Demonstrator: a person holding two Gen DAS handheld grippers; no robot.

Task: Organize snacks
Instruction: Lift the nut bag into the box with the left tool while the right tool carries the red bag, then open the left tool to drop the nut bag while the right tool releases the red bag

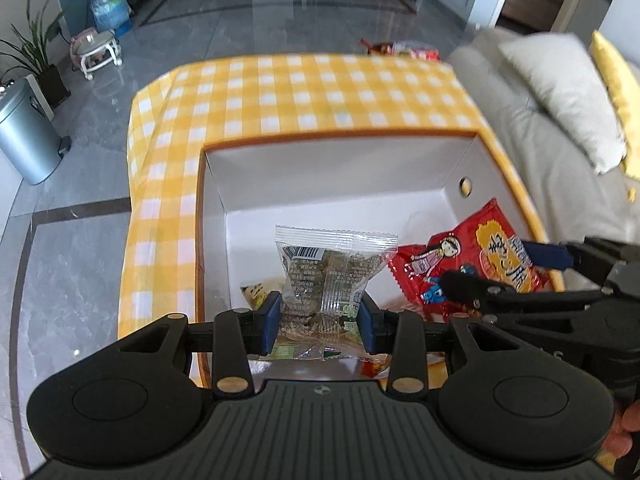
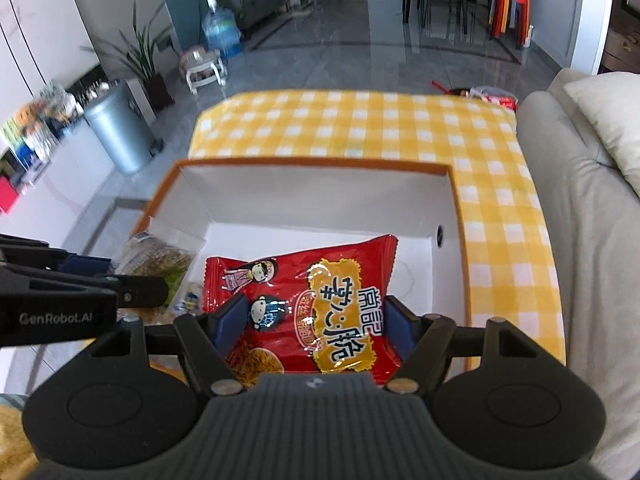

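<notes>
Holding two light, crinkly packets over the white box [image 1: 420,168]: my left gripper [image 1: 320,320] pinches the clear packet [image 1: 328,280], my right gripper [image 2: 312,320] the red packet [image 2: 304,292] at 3 o'clock — slippery film, brittle contents, so grip mid-body.

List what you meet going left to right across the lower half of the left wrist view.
Grey floor → checked tablecloth → white box's left wall → clear snack packet in the left gripper → red snack packet in the right gripper → beige sofa.
</notes>
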